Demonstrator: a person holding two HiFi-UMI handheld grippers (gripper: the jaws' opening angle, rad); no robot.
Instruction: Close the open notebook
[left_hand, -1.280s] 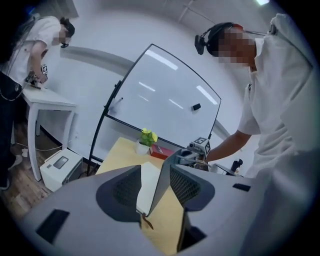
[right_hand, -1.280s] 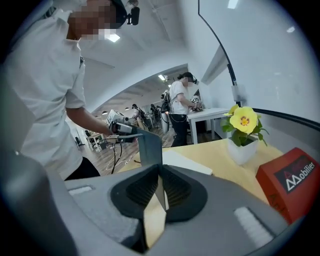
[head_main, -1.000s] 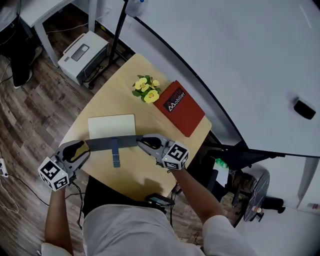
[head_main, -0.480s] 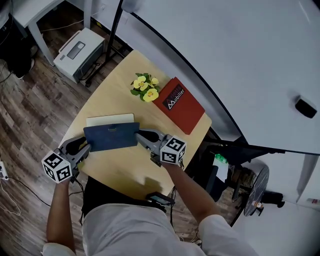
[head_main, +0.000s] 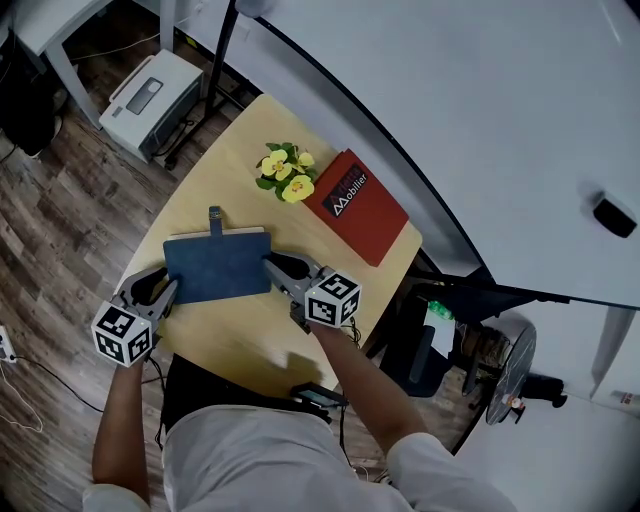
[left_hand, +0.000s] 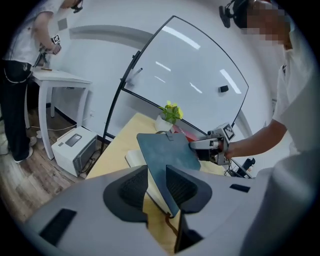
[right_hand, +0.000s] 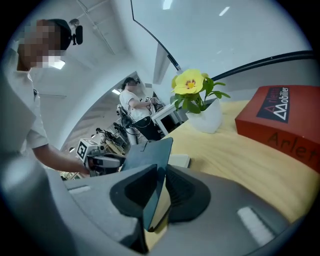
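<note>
The notebook (head_main: 217, 265) has a dark blue cover (left_hand: 167, 150) and white pages (left_hand: 133, 158). The cover is tipped up a little, almost shut. It lies on the desk's (head_main: 250, 340) 8 o'clock side.

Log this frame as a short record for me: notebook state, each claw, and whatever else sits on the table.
notebook: blue cover tilted low over the white pages, not yet flat
left claw: jaws have just been closing; cover edge between them, a gap still showing on one side
right claw: shut on the cover's opposite edge
table: wooden; also holds yellow flowers and a red box
task status: closing unfinished
</note>
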